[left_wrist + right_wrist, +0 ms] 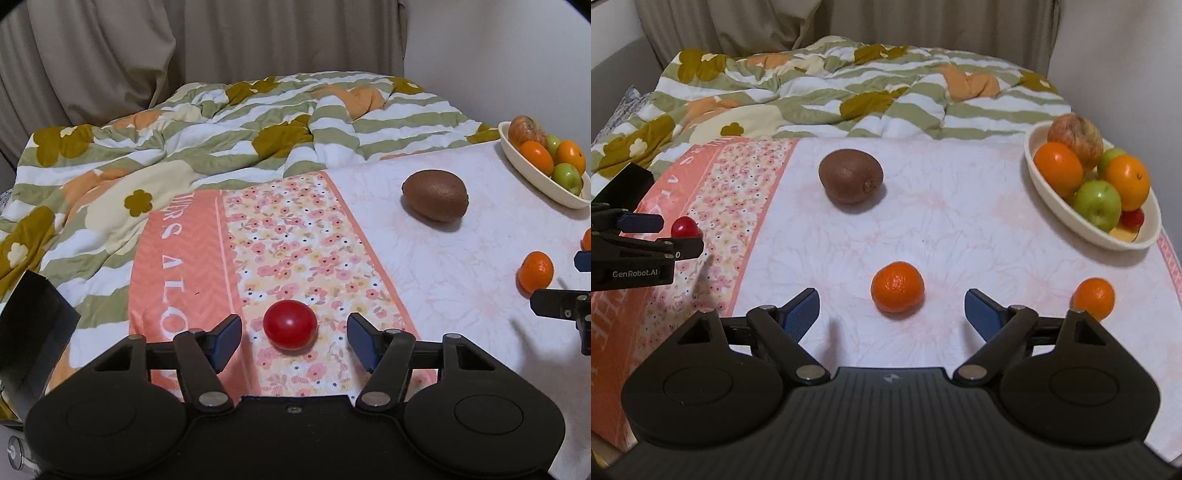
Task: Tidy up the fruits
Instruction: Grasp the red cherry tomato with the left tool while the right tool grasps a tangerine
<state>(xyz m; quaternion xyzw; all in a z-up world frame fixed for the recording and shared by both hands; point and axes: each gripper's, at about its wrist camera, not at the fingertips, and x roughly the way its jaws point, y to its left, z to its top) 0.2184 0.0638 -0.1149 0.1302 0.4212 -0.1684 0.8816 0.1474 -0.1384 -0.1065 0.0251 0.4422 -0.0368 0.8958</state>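
Note:
A small red tomato [290, 324] lies on the floral cloth between the open fingers of my left gripper [293, 334], untouched; it also shows in the right wrist view [685, 227]. My right gripper [891, 314] is open, with a mandarin [897, 287] just ahead between its fingertips. A second mandarin [1094, 298] lies to the right. A brown kiwi [850, 175] lies farther back. A cream bowl [1052, 199] at the back right holds oranges, green apples, a reddish apple and a small red fruit.
The fruits lie on a pink-and-white cloth [960, 206] over a low surface. A rumpled green-striped flowered quilt [184, 129] lies behind it, with curtains beyond. The left gripper shows at the left edge of the right wrist view [646, 240].

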